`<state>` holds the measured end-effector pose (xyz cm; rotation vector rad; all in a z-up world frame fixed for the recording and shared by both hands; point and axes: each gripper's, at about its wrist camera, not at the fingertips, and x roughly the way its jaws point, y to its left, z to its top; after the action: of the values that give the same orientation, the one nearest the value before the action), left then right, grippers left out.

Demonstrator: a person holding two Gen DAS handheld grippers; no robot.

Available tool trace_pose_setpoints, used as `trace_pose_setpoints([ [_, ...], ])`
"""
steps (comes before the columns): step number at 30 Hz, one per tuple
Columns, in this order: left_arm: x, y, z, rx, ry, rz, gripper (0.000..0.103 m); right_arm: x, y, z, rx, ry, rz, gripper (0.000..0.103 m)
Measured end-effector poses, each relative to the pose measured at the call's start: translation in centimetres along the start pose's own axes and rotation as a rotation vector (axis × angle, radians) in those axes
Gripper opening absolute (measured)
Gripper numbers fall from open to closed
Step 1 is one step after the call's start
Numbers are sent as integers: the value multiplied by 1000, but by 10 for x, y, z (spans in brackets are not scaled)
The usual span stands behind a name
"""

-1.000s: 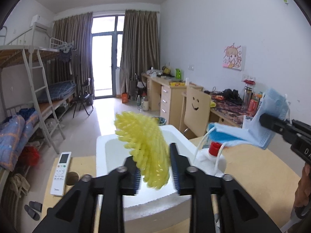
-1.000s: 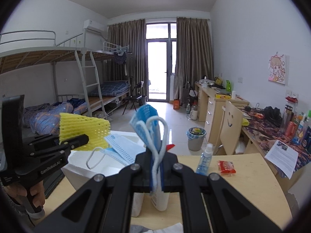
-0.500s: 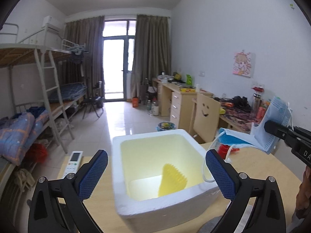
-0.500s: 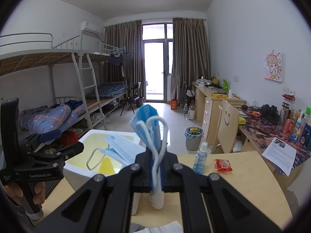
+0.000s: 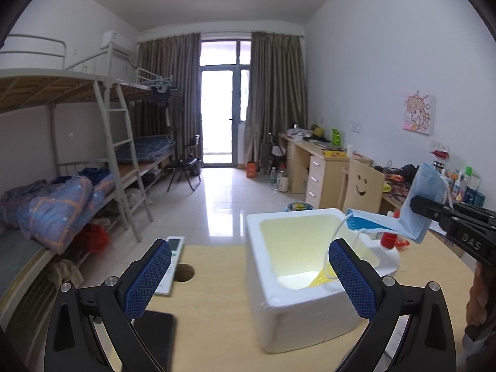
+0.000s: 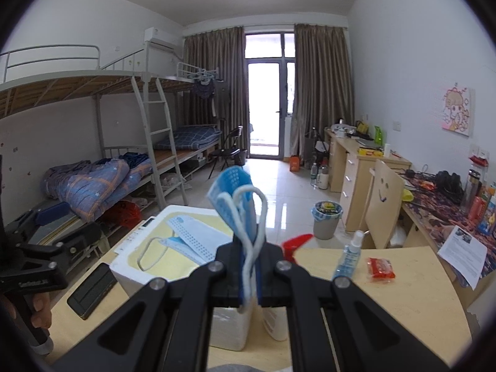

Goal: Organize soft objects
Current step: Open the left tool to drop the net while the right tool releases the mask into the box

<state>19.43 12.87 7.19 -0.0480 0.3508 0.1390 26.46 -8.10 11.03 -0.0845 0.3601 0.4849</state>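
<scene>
A white foam box (image 5: pixel 288 313) stands on the wooden table; it also shows in the right wrist view (image 6: pixel 130 266). A yellow foam net (image 5: pixel 321 277) lies inside it at the bottom right. My left gripper (image 5: pixel 248 282) is open and empty, in front of and left of the box. My right gripper (image 6: pixel 249 276) is shut on a blue face mask (image 6: pixel 235 195) and holds it above the box's right rim. The mask (image 5: pixel 412 217) hangs over the box, with its ear loop dangling inside. The right gripper (image 5: pixel 434 210) enters from the right.
A white remote (image 5: pixel 172 263) and a black phone (image 5: pixel 155 334) lie left of the box. A red-capped white bottle (image 5: pixel 387 248) stands behind it. A small spray bottle (image 6: pixel 348 255) and a red packet (image 6: pixel 381 268) lie to the right. A table hole (image 5: pixel 184 272) is nearby.
My left gripper opened and dropped the yellow foam net into the box, then drew back to the left. My right gripper carried the mask further over the box.
</scene>
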Motion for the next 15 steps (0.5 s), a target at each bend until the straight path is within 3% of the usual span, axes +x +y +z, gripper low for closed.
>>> trace_pose_setpoints([
  [15,-20,18,-11,-8,-6,86,102,34,36,2,-46,38,85,8],
])
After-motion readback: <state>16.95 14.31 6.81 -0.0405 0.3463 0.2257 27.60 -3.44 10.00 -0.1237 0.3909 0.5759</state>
